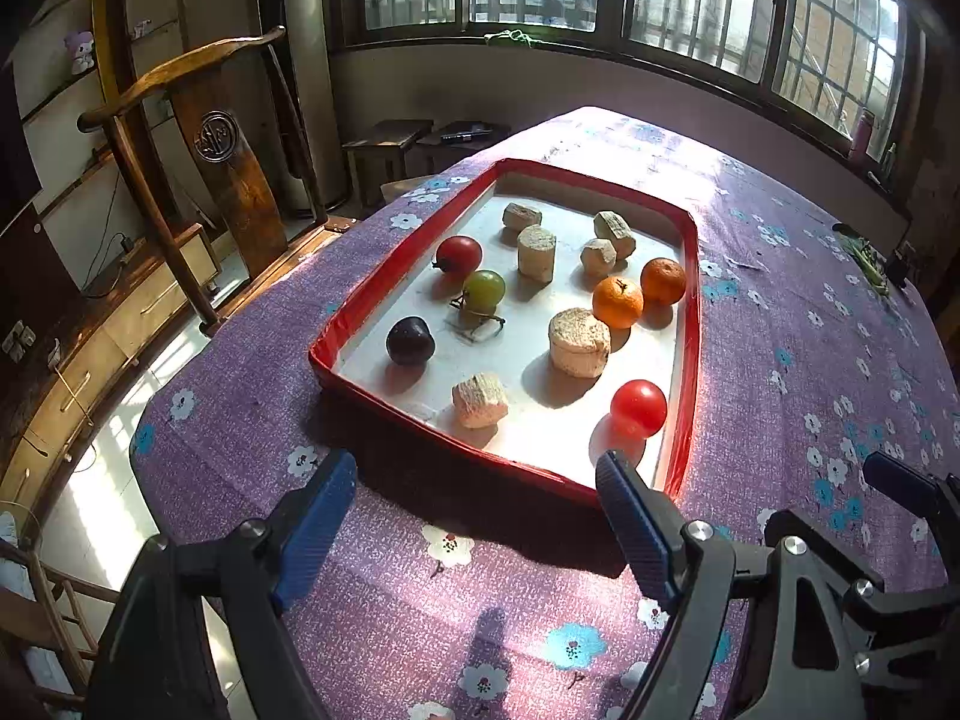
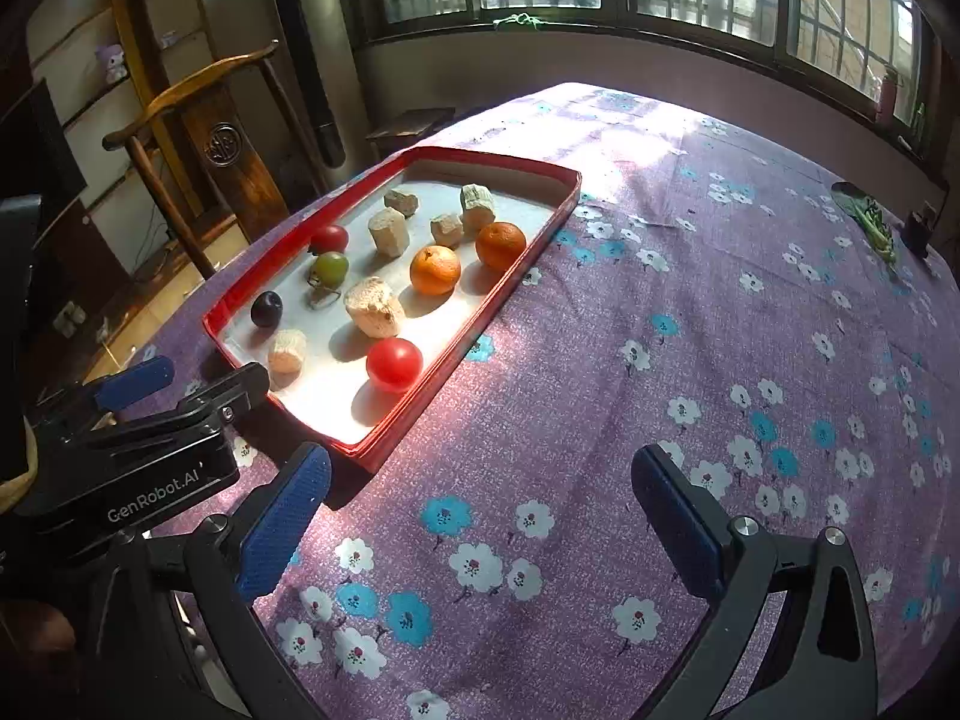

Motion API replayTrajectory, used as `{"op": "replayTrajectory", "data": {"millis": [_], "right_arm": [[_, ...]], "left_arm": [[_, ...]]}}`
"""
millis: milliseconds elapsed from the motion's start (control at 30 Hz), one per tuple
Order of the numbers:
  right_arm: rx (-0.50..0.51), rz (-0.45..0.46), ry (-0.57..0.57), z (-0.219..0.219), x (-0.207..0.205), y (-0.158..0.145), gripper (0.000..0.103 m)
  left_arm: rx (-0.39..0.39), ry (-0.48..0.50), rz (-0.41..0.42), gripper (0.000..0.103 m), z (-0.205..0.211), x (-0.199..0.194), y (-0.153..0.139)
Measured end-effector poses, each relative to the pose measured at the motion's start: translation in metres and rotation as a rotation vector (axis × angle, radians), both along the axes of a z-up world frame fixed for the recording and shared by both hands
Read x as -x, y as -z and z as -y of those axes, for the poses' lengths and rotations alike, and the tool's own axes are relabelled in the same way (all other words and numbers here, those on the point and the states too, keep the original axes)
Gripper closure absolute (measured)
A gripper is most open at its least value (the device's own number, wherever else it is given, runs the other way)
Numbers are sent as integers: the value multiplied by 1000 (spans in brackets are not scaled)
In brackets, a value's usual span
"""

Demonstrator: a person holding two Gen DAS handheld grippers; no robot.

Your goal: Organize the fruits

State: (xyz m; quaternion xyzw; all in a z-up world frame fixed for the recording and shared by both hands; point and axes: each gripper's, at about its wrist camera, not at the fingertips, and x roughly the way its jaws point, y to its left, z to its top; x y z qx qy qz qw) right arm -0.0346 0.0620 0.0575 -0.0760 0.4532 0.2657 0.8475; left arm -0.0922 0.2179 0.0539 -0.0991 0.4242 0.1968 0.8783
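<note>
Hovering: left gripper (image 1: pixel 474 516) and right gripper (image 2: pixel 480 510), side by side above the flowered tablecloth (image 2: pixel 690 330)
Jaws: both spread wide, nothing between them
Tray: red-rimmed tray (image 1: pixel 693 324) just ahead of the left gripper, ahead-left of the right
Fruit: nearest is a red tomato (image 1: pixel 638 408); beyond it two oranges (image 1: pixel 618 302), a green fruit (image 1: pixel 483 290), a dark plum (image 1: pixel 410 341)
Blocks: pale cork-like blocks (image 1: pixel 579 342) stand among them

You are in a lived-in home room. The surface (image 1: pixel 780 312) wears a purple floral tablecloth; left of it stands a carved wooden armchair (image 1: pixel 234 180), beyond it barred windows (image 1: pixel 690 0), and far left of it a plush toy (image 1: pixel 80 51) sits on a shelf.
</note>
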Motion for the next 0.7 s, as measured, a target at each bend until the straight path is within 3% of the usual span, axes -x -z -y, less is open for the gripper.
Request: {"op": "replayTrajectory", "data": {"millis": [167,467,600,700], "right_arm": [[6,-13,4,6,4,5,2],[25,-5,-41,-3,13,6,2],[23,-7,-46,-6,13,5,2],[24,-4,-39,-6,12,5,2]], "left_arm": [[-43,1,21,19,9,16,-3],[26,-32,39,19,0,26,-2],[1,-37,47,17,0,27,-1],[31,-29,35,16,-3,26,2]]}}
